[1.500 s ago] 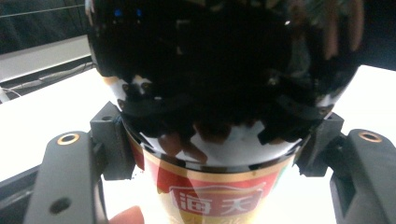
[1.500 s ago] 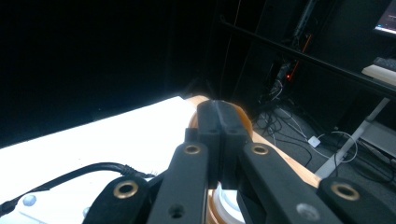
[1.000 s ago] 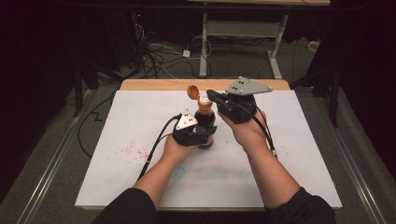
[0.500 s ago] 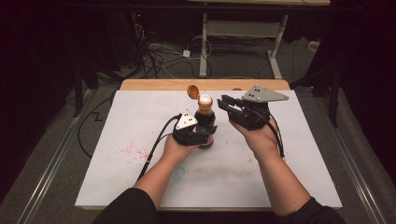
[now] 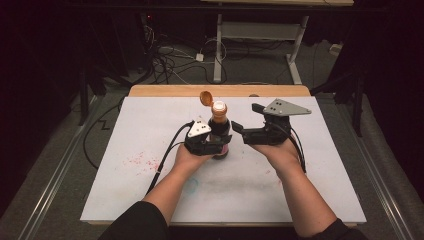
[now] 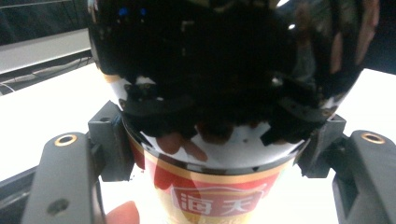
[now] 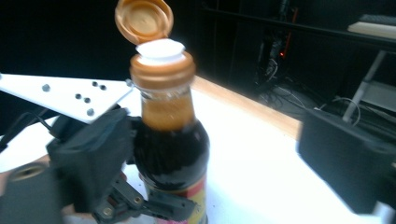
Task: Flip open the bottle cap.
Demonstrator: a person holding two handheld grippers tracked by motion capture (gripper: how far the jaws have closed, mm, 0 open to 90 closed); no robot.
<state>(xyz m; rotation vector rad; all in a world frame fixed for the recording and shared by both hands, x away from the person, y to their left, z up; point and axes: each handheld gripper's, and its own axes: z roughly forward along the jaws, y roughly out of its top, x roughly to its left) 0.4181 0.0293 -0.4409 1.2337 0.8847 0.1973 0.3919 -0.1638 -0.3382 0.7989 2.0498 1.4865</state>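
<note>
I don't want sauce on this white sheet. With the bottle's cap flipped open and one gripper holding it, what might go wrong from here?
1. The flip cap stands open over the spout, so tilting the sauce bottle may spill dark sauce onto the white sheet.
2. The left gripper clamps the glossy, rounded body low down; the glass might slip or twist.
3. The right gripper, whose jaws have just been opening with nothing between them, sits close beside the bottle and might bump it.

One bottle [image 5: 219, 131] (its one flip cap [image 5: 205, 97] open), two grippers.
</note>
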